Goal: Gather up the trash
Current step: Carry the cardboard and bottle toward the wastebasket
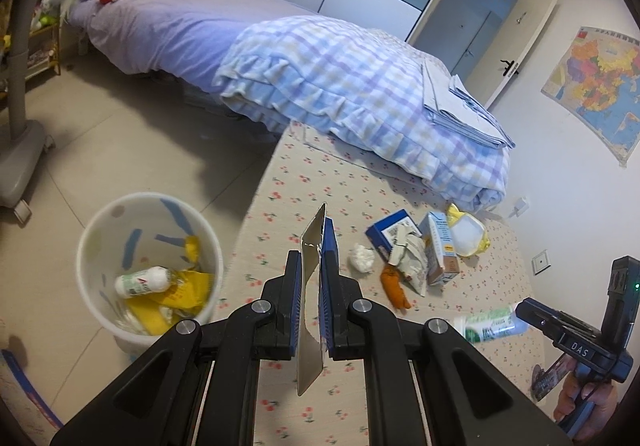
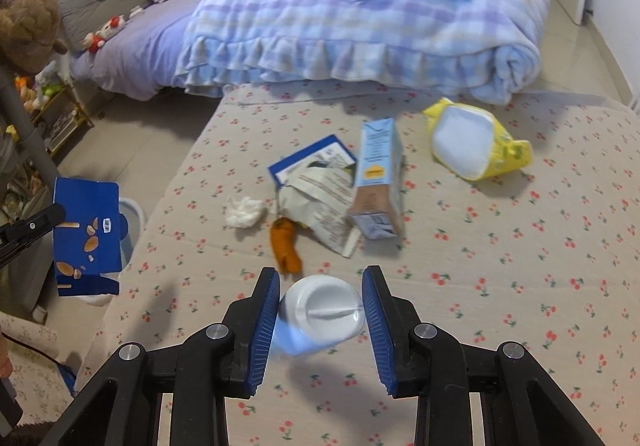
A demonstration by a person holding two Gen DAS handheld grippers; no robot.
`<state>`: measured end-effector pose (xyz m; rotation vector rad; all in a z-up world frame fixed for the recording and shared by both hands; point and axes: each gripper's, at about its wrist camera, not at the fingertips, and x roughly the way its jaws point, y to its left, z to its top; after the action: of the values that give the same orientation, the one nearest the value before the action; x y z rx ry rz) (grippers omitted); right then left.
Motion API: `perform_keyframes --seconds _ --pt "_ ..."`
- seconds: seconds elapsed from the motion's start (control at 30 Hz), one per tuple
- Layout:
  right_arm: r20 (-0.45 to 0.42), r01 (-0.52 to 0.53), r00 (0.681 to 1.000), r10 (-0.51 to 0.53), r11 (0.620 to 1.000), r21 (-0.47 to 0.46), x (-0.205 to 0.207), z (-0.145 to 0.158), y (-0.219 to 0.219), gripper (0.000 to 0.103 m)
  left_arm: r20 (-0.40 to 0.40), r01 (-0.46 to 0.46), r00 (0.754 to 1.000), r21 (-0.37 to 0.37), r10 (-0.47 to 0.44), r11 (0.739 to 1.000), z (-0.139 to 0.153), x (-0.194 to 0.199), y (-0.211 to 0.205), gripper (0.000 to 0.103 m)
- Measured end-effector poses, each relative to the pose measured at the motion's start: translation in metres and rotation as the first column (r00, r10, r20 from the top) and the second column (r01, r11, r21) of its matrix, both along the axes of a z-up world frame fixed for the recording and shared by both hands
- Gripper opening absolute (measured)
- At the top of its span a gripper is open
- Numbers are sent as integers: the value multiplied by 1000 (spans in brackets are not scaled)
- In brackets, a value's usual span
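My left gripper [image 1: 314, 266] is shut on a flattened blue snack box [image 1: 314, 286], seen edge-on; it also shows in the right wrist view [image 2: 86, 234] at the left, held above the floor. My right gripper [image 2: 320, 302] is shut on a white plastic bottle [image 2: 320, 310], which shows in the left wrist view [image 1: 488, 324] with a green label. A white trash bin [image 1: 148, 266] stands on the floor left of the mat, holding a bottle and yellow wrappers. On the floral mat [image 2: 480, 286] lie a tissue [image 2: 244, 209], an orange peel [image 2: 286, 244], a carton [image 2: 378, 181], papers and a yellow bag [image 2: 476, 141].
A bed with a checked blue quilt [image 1: 360, 93] borders the mat's far side. A grey stand base [image 1: 20, 165] is on the tiled floor at the left. A wall with a map [image 1: 600, 85] is to the right.
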<state>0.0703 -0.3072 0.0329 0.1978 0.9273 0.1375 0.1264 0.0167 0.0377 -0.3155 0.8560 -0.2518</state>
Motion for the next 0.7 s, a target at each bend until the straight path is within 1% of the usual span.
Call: perform_keyframes --seconds 0.13,0.33,0.53,0.7 --pt "7 -33 999 33 999 2 7 2 20 38 -2 -32 999 18 32 999 -3 -2 21 10" --pt "16 -87 996 87 996 5 19 4 54 37 -10 -100 995 22 100 995 -7 -2 57 10" --pt "29 -136 990 136 990 18 36 4 93 37 -9 -166 986 36 166 985 -10 -3 94 10" --pt "33 -173 985 171 984 41 52 -2 131 37 -18 -210 977 51 211 976 -19 4 118 10"
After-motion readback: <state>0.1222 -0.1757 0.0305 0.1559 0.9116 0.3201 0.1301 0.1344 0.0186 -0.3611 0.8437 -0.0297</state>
